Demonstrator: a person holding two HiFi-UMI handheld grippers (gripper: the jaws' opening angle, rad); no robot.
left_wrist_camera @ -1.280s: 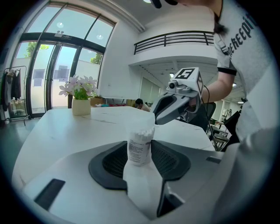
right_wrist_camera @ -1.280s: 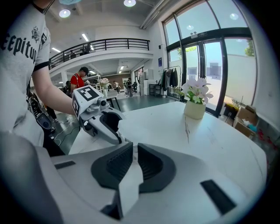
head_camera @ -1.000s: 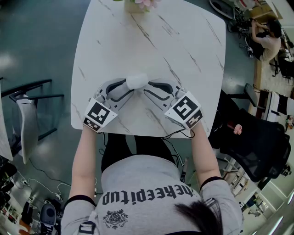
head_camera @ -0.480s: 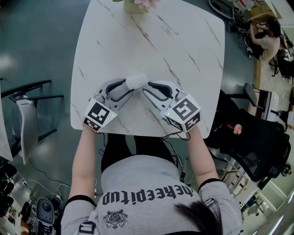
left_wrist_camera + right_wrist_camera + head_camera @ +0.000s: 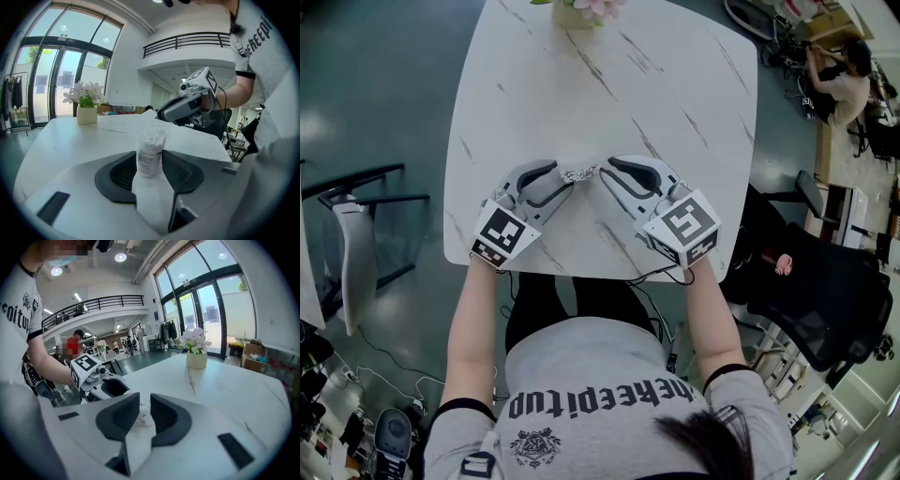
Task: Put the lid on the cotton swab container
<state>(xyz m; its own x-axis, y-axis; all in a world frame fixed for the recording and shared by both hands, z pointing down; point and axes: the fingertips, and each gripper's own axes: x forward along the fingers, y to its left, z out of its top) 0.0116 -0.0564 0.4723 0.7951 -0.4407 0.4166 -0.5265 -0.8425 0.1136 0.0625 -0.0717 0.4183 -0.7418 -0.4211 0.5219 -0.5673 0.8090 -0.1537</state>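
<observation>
The table [image 5: 675, 84] is white with dark marble veins; pink flowers [image 5: 592, 7] at twelve o'clock; clear cotton swab container [image 5: 149, 159], white swabs [image 5: 153, 137]; grey-green floor [image 5: 375, 84].

White worktop [image 5: 675, 103] with thin grey veins and rounded corners, carrying a pale pot [image 5: 574, 14] of pink and white flowers at its far edge, well beyond the left hand-held gripper [image 5: 565, 176] and the right hand-held gripper [image 5: 602, 172].
</observation>
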